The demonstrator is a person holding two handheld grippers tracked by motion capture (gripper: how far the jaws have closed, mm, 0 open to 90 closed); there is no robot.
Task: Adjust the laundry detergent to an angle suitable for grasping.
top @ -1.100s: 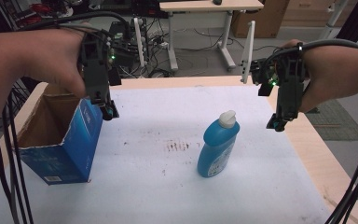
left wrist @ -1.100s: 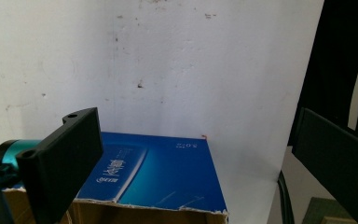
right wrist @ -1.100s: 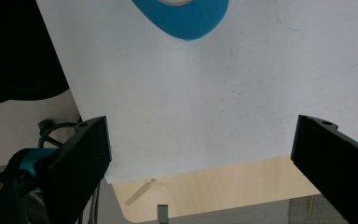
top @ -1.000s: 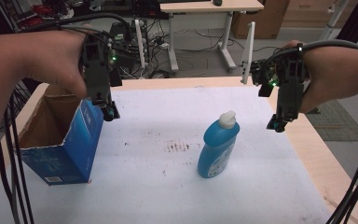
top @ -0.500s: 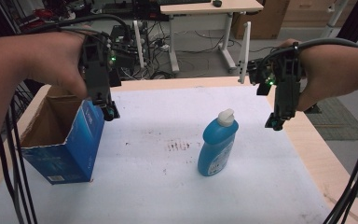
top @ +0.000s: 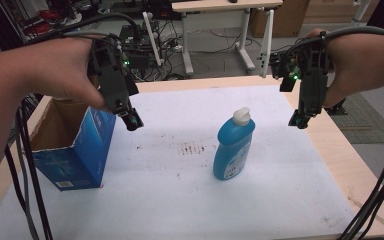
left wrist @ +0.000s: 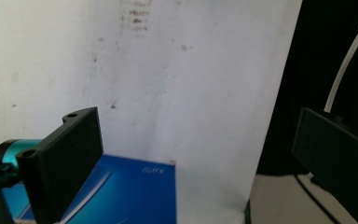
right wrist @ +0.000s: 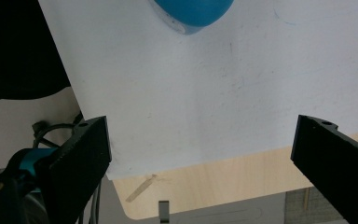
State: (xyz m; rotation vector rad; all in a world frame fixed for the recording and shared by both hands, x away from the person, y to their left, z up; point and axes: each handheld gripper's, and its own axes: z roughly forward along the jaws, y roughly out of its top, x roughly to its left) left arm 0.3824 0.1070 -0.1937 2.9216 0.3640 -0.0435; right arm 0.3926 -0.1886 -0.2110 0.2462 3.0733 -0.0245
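The inside of the blue cardboard box [top: 75, 145] is mostly hidden: from the high view only its brown inner walls show past the open top, and the person's left forearm covers its far left corner, so what it holds cannot be told. In the left gripper view just a blue corner of it [left wrist: 135, 191] appears, and in the right gripper view the blue bottle [right wrist: 193, 11] is cut off by the top edge. That bottle [top: 234, 145] stands upright with a white cap near the middle of the white sheet [top: 190, 200] on the table [top: 330, 150], well apart from the box, which stands at the sheet's left edge. The left tongs [top: 132, 120] hang in the air above the box's near right corner, touching nothing, jaws wide apart with bare sheet between them. The right tongs [top: 299, 120] hang over the sheet's right edge, beside the bottle but apart from it, jaws likewise wide apart and empty. Open sheet lies between box and bottle and along the whole near side; a strip of bare wood runs down the right edge.
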